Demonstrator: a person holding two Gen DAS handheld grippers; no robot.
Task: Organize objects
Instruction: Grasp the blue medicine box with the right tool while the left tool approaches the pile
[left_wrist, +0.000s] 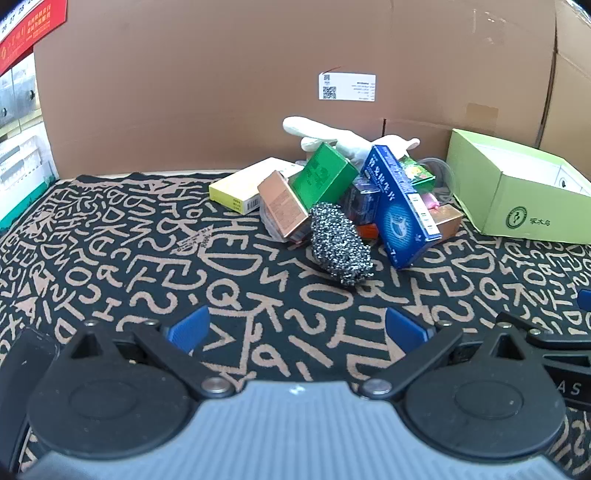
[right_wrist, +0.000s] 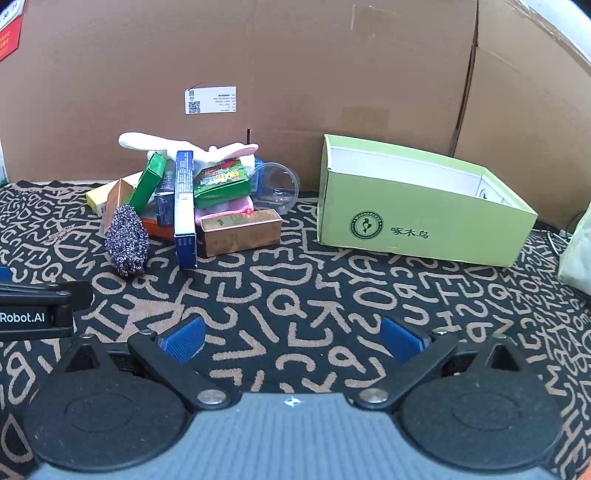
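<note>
A pile of small things lies on the patterned cloth by the cardboard wall: a sparkly scrubber (left_wrist: 340, 245) (right_wrist: 126, 240), a blue box (left_wrist: 400, 205) (right_wrist: 184, 206), a green box (left_wrist: 325, 173) (right_wrist: 149, 181), copper boxes (left_wrist: 282, 205) (right_wrist: 240, 232), a yellow box (left_wrist: 243, 186), white gloves (left_wrist: 332, 136) (right_wrist: 166, 142) and a clear cup (right_wrist: 275, 186). An open light-green box (right_wrist: 417, 218) (left_wrist: 517, 199) stands to the pile's right. My left gripper (left_wrist: 297, 332) and right gripper (right_wrist: 291, 338) are open and empty, well short of the pile.
A tall cardboard wall (left_wrist: 258, 74) (right_wrist: 332, 66) closes the back. The left gripper's body (right_wrist: 35, 314) shows at the left edge of the right wrist view; the right gripper's body (left_wrist: 554, 343) shows at the right edge of the left wrist view. A pale bag (right_wrist: 578, 254) lies far right.
</note>
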